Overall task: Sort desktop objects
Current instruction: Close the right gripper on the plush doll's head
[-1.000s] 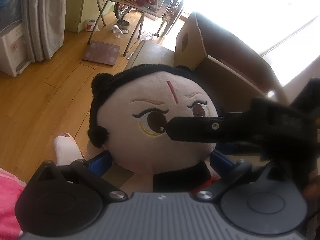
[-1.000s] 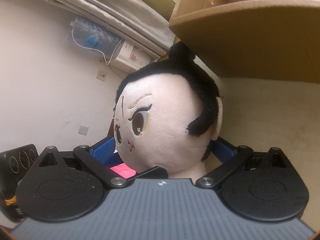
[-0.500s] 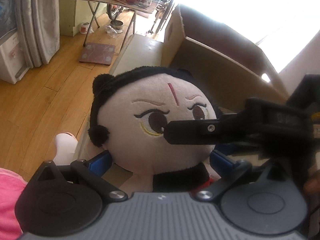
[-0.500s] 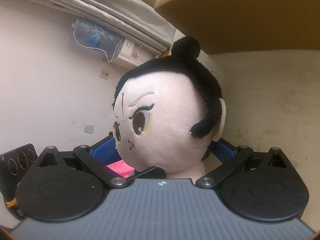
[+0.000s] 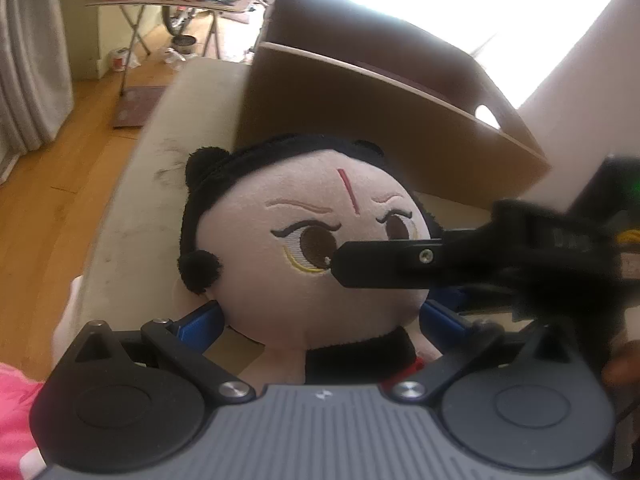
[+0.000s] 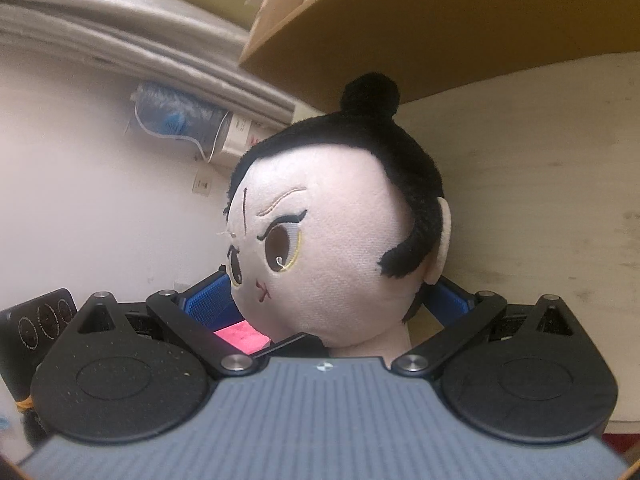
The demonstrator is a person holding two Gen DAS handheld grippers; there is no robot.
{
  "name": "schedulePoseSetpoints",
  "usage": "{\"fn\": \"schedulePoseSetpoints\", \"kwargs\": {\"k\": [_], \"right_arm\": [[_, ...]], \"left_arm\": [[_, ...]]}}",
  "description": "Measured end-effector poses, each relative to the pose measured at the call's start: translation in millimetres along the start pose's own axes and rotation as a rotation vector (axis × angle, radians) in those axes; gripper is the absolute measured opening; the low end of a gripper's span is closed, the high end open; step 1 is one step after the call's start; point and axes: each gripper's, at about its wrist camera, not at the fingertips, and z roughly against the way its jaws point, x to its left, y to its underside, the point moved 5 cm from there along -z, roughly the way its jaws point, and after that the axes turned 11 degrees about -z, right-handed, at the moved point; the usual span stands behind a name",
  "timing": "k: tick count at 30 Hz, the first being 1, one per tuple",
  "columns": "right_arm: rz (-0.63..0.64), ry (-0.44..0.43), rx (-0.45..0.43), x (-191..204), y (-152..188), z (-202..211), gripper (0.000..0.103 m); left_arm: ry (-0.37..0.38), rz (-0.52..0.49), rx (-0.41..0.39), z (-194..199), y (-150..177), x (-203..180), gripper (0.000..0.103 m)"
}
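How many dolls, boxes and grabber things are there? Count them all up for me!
Plush doll: 1
Cardboard box: 1
Grippers: 2, the left gripper and the right gripper, both closed on the doll
Total: 4

A cardboard box [image 5: 380, 120] blocks the upper centre behind the plush doll [image 5: 312, 256]; bare surface [image 5: 160, 168] lies open at left.
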Motion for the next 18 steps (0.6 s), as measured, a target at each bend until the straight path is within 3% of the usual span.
{"fn": "schedulePoseSetpoints", "kwargs": {"k": [7, 18], "right_arm": [[-0.026, 0.037, -0.058, -19, -10, 20, 0.102], [-0.036, 0.054, -0.087, -31, -23, 29, 0.102]], "left_arm": [[0.054, -0.022, 0.005, -18, -10, -21, 0.103], [0.056, -0.047, 0.014, -29, -13, -37, 0.103]]}}
